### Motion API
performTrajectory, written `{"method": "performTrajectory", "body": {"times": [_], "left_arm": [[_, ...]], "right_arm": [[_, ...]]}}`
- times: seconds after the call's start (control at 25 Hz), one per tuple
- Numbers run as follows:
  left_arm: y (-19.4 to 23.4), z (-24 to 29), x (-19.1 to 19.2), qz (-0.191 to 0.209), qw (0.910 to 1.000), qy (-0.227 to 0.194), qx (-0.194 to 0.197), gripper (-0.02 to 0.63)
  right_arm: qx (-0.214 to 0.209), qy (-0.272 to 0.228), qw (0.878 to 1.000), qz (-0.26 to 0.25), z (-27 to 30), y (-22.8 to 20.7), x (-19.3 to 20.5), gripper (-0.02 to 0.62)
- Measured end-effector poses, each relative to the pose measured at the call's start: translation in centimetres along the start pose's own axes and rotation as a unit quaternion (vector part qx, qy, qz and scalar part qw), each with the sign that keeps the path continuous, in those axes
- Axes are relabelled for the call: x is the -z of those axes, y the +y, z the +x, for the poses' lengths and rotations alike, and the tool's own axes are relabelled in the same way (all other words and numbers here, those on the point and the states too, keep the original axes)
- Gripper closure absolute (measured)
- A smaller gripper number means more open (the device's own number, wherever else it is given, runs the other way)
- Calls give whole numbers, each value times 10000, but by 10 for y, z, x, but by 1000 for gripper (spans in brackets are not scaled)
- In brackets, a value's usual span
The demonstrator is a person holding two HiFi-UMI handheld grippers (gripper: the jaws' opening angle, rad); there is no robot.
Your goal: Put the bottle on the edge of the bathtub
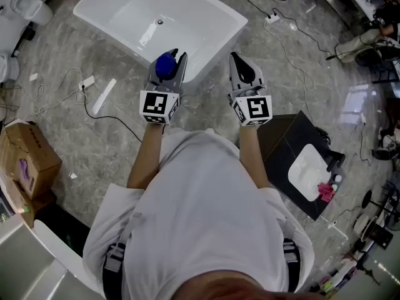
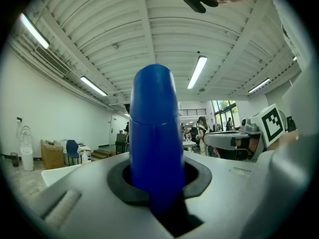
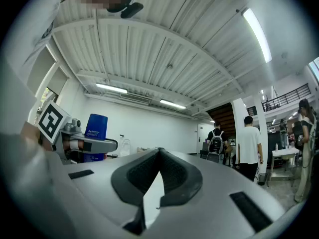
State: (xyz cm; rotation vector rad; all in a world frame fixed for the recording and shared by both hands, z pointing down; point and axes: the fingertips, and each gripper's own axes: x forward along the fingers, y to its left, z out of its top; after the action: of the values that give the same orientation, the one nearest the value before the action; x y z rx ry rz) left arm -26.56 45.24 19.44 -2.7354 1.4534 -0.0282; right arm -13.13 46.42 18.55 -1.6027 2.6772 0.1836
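The bathtub (image 1: pixel 215 19) sits on the floor (image 1: pixel 94 142) straight ahead, and both tools hang side by side just before its near rim. The left hand-held gripper (image 1: pixel 174 60) has the bottle (image 1: pixel 164 65) upright between its jaws, with the right hand-held gripper (image 1: pixel 237 62) alongside to its right. Far left on the floor there's a cardboard box (image 1: pixel 25 158), and over on the right a flat board (image 1: pixel 284 136) carries a tray (image 1: pixel 306 170).

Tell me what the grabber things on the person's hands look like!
The left gripper and the right gripper are smooth light-grey shells tapering to a point. Each carries a cube with black-and-white square markers at the back. Ribbed black pads line the jaws. No cables show. The person wears a white short-sleeved T-shirt.
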Motion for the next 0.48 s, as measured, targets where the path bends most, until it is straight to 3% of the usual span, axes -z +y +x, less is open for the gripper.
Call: {"method": "performTrajectory", "body": {"times": [0.48], "left_arm": [[-40, 18, 13, 80, 9998, 172, 3, 518]], "right_arm": [[137, 86, 9997, 200, -43, -47, 19, 594]]}}
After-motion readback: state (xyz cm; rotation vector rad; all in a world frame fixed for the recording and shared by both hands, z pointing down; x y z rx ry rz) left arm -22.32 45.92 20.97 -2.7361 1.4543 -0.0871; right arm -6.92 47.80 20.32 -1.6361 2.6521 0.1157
